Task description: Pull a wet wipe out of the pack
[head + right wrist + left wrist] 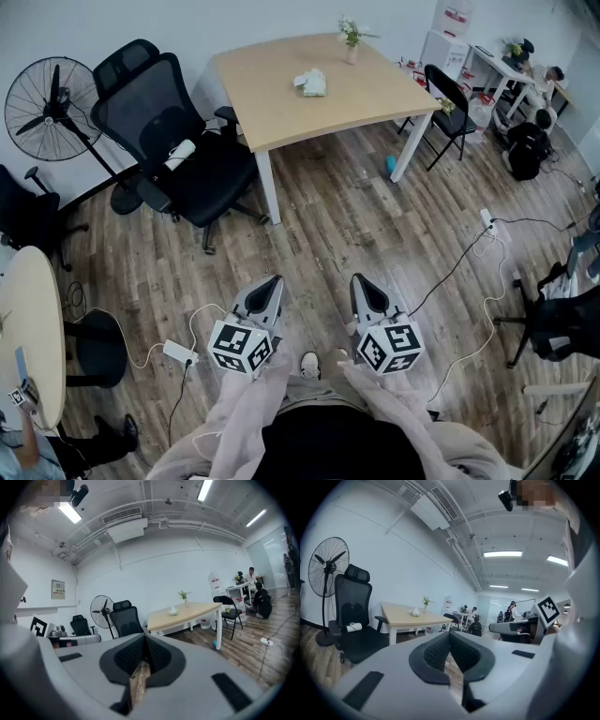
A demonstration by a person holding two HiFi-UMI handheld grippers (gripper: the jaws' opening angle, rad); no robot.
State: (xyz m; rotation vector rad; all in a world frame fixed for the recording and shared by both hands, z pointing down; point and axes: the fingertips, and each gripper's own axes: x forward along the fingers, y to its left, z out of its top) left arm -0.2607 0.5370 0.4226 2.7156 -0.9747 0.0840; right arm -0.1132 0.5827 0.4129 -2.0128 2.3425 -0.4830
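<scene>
Hand-held grippers (274, 281) (360, 280), two; wipe pack (312, 83), one

Beige sleeves (239, 412), black top (328, 448), grey grippers (271, 281) with black fingers (435, 652), black-and-white marker cubes (240, 347).

Ahead of both jaws the floor (337, 225) lies open up to the desk (281, 103). Ahead-left of the left jaws an office chair (173, 150) stands by the desk's corner. A cable (452, 270) trails over the floor right of the right jaws.
</scene>
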